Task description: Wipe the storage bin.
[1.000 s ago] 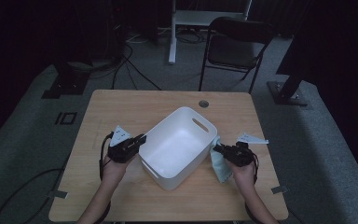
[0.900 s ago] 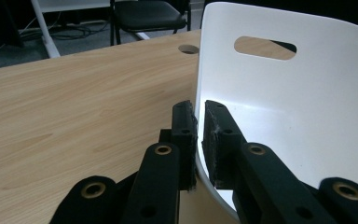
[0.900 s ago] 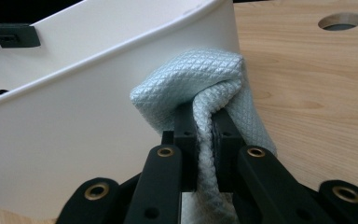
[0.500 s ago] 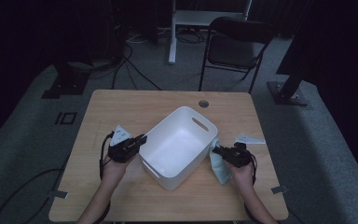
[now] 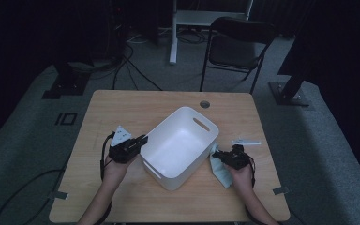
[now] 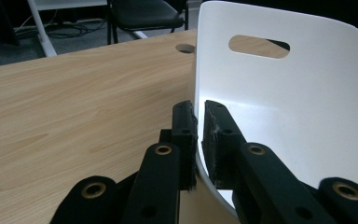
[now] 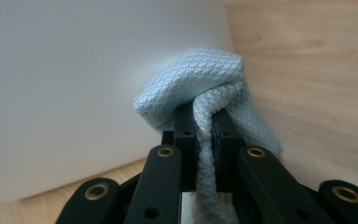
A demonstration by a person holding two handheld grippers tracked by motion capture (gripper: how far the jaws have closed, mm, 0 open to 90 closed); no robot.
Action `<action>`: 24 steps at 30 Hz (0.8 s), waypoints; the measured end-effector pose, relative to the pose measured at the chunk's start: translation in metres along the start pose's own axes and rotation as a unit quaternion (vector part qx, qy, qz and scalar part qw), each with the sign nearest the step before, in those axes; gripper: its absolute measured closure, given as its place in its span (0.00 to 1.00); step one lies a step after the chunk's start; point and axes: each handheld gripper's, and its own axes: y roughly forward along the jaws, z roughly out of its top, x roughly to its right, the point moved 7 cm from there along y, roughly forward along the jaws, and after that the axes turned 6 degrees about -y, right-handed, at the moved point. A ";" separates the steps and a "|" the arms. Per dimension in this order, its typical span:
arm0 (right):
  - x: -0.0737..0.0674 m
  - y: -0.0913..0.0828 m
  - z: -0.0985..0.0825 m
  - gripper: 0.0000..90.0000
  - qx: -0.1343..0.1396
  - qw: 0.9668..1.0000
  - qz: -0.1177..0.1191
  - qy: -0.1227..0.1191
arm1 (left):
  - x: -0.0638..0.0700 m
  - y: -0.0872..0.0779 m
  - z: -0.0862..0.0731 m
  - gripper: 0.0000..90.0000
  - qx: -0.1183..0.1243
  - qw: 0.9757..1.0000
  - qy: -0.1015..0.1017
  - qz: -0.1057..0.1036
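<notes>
The left gripper is clamped on the rim of the white plastic bin, one jaw inside the wall and one outside, with the bin sitting mid-table on the wooden table. On the bin's other side the right gripper pinches a bunched fold of pale blue cloth, pressed against the bin's outer wall and trailing onto the tabletop.

High view dim, room beyond my table nearly black. Gripper views brighter; glare on white bin wall near my jaws, cloth sharp, jaw bases blurred.
</notes>
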 end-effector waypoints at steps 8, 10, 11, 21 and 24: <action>0.003 0.007 -0.005 0.93 -0.016 1.000 -0.008 0.008 | 0.001 0.000 0.000 0.93 0.001 1.000 -0.005 0.004; -0.002 0.001 0.001 0.93 -0.003 1.000 -0.002 0.001 | 0.001 0.000 0.000 0.93 0.001 1.000 -0.005 0.005; -0.004 -0.002 0.004 0.93 0.003 1.000 0.000 -0.003 | 0.001 0.000 0.000 0.93 0.002 1.000 -0.006 0.006; -0.043 -0.035 0.041 0.93 0.084 0.995 0.025 -0.058 | 0.004 0.001 0.000 0.93 0.000 1.000 -0.005 0.011; -0.043 -0.036 0.044 0.93 0.087 0.994 0.018 -0.063 | 0.005 0.001 0.000 0.93 -0.001 1.000 -0.003 0.009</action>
